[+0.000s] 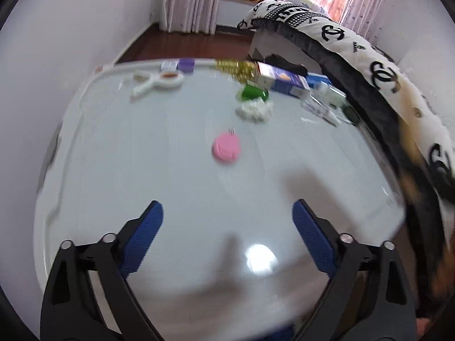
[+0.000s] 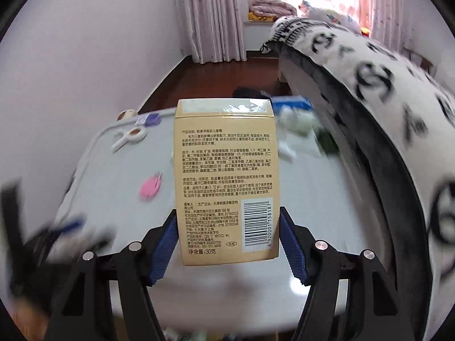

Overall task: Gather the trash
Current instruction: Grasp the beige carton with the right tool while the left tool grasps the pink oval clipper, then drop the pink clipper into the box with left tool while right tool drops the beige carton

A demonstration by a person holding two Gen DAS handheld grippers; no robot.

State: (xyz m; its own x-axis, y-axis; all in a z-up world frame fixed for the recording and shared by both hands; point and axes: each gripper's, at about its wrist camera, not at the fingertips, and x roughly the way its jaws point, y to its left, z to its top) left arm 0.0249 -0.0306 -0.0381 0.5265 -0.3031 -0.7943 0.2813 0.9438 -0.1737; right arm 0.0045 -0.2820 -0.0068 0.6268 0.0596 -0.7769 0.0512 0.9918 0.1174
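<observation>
The right gripper held its jaws clenched on the beige carton, lifted clear for carrying. The left gripper hovered released, the pink disc at 12 o'clock.

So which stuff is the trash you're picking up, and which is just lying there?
Part of the job:
- beige box, held in the right gripper
- left gripper, open, nothing in it

Just lying on the table:
- pink disc
- white scissors-shaped tool
- blue box
- green bottle
</observation>
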